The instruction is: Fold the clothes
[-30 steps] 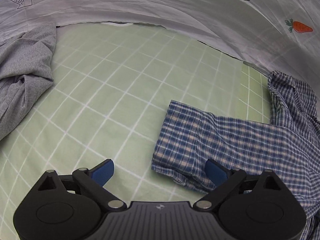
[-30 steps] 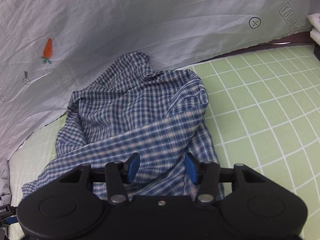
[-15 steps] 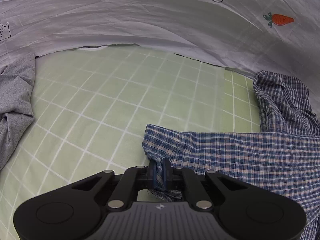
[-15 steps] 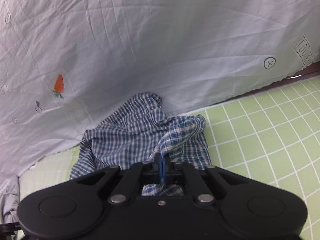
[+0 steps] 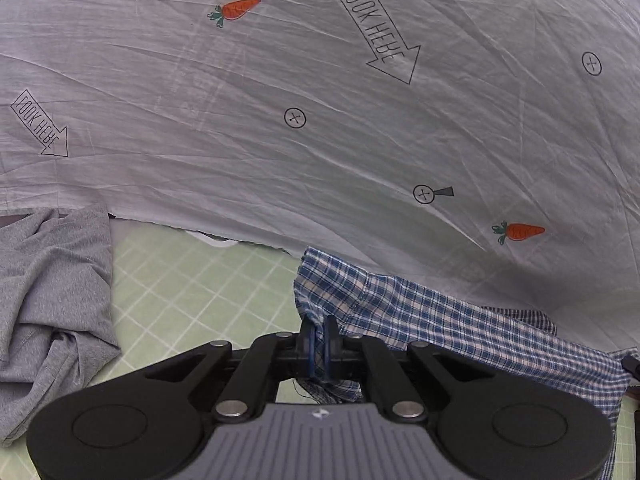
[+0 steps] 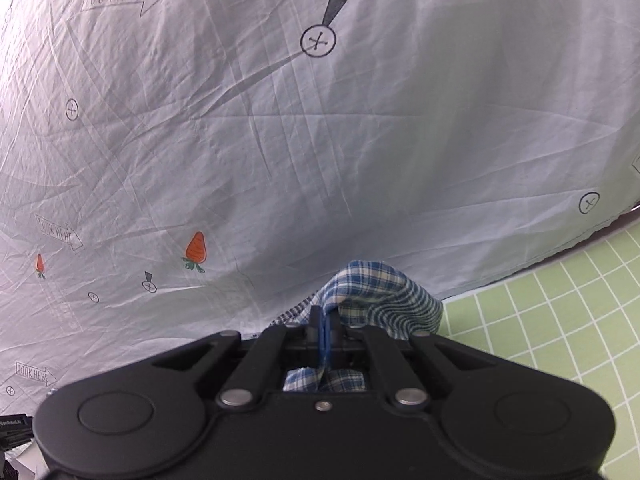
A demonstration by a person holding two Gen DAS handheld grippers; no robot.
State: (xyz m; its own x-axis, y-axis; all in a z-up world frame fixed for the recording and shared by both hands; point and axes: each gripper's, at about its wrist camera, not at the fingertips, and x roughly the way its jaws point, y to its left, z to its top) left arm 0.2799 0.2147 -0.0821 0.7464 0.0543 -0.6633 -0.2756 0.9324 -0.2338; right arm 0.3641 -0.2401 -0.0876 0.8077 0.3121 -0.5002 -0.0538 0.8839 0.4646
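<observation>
Fingers [image 5: 320, 334] pinch plaid shirt [image 5: 420, 312] edge, lifted.

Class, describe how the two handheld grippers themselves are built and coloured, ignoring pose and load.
The left gripper and right gripper both have matte black bodies, round side housings, crossed black linkage bars with silver pivot pins, and blue finger pads. The left adds a ribbed grey plate bearing a small white logo.

Left gripper [image 5: 319, 334] and right gripper [image 6: 321, 330] both clamped tight (fingers pressed together, pointing forward)
</observation>
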